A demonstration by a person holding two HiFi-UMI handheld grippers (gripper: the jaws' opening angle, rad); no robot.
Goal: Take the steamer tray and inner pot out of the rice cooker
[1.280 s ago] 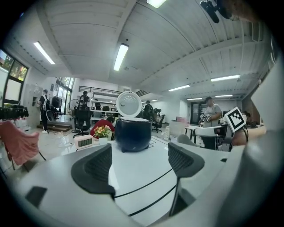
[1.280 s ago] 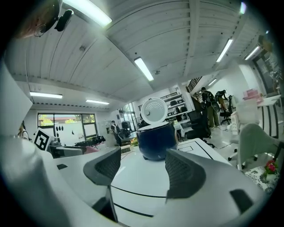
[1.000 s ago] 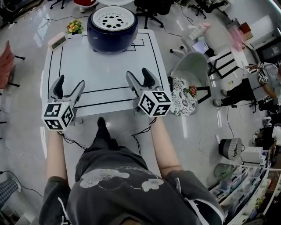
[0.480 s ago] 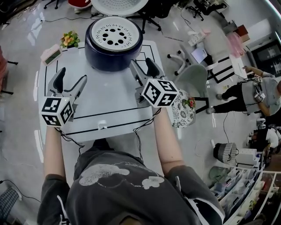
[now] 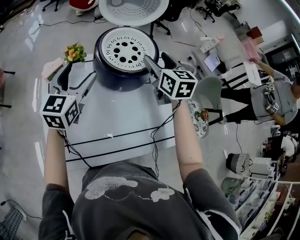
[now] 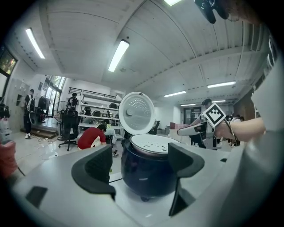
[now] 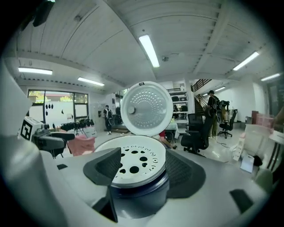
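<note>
A dark blue rice cooker (image 5: 123,71) stands at the far end of the white table (image 5: 117,117), its lid (image 5: 133,8) swung up. A white steamer tray (image 5: 125,47) with round holes sits in its mouth and hides the inner pot. My left gripper (image 5: 78,79) is open to the left of the cooker, level with its body (image 6: 148,173). My right gripper (image 5: 157,60) is open at the cooker's right rim, its jaws either side of the tray's (image 7: 133,163) near edge. Neither gripper holds anything.
A small flower pot (image 5: 72,52) and a pale small device (image 5: 50,69) sit at the table's far left corner. A grey chair (image 5: 206,86) with a patterned cushion (image 5: 199,117) stands right of the table. A person (image 5: 269,96) stands farther right.
Both grippers have travelled forward over the table to the cooker. The right one has reached its rim, the left one its left side. Both stayed open.
</note>
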